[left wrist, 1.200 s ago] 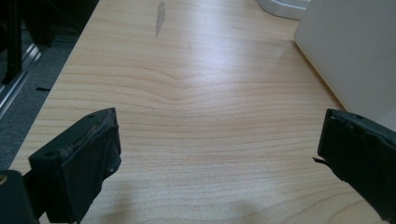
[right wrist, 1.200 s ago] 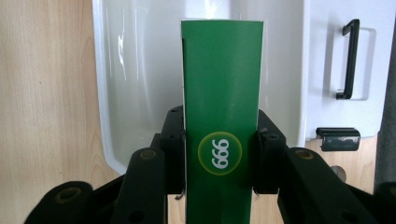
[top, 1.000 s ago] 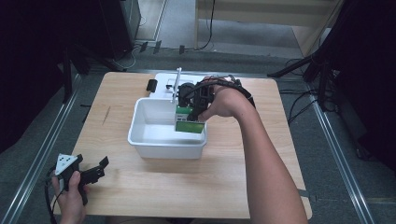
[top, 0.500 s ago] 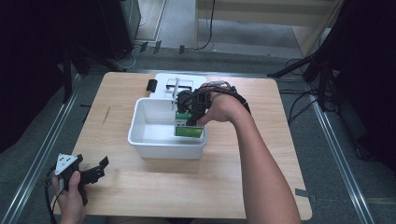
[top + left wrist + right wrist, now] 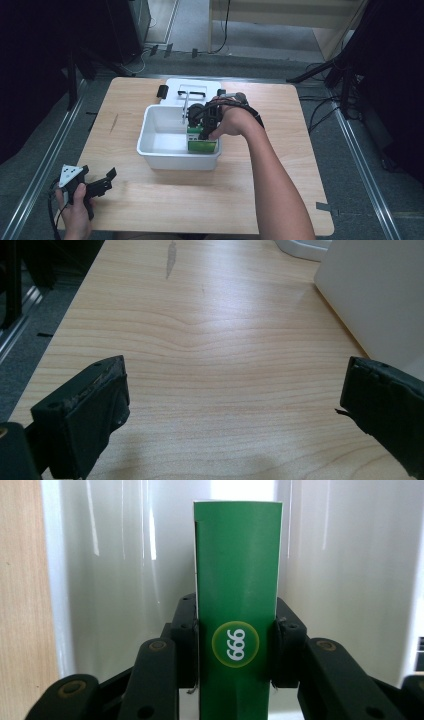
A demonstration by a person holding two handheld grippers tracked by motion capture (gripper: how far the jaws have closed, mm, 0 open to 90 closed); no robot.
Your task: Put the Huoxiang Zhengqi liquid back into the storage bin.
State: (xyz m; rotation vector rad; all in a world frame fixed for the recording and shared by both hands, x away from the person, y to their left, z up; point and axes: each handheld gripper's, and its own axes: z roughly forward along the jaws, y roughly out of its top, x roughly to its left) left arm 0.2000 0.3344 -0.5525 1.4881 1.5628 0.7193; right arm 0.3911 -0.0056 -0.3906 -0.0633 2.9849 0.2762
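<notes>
Bright table, dark surroundings, light falling from above.
In the high view the table [image 5: 150, 200] is evenly lit against near-black edges. The white bin [image 5: 110, 555] shows streaks of glare in the right gripper view; the left gripper's fingers [image 5: 85, 415] look soft and cast faint shadows.

You are holding a green box [image 5: 236, 605] that is showing white digits, "999" or "666", inside a yellow-ringed circle.
</notes>
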